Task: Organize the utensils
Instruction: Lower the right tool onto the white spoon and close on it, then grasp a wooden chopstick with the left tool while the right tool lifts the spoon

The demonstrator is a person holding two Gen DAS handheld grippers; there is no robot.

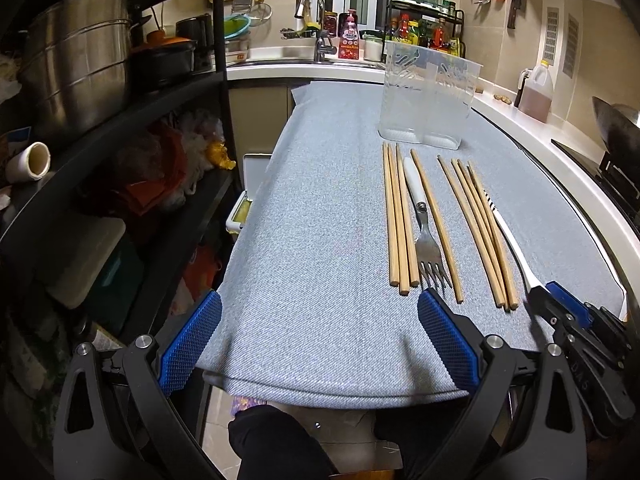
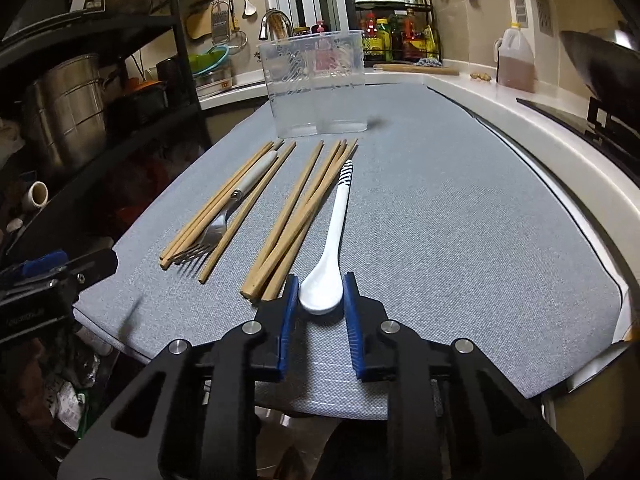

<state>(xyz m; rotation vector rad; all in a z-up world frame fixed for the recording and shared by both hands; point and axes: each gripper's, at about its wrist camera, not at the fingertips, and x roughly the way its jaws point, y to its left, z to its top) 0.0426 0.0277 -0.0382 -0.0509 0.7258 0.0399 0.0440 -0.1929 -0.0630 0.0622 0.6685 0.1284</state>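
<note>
Right claw [image 2: 320, 294] closed round bowl of white spoon [image 2: 329, 248]; pads at both sides of bowl, look to be touching. Spoon flat on grey-clothed desk [image 2: 460, 240], handle pointing toward clear holder [image 2: 316, 84] at far end. Left claw [image 1: 320, 344] wide open, empty, over near desk edge. Chopsticks [image 2: 288, 216] + fork [image 2: 218, 228] lie left of spoon, untouched. Step: pick-up of spoon. Next, likely: lift w/o slip, carry to holder, drop into a compartment.
</note>
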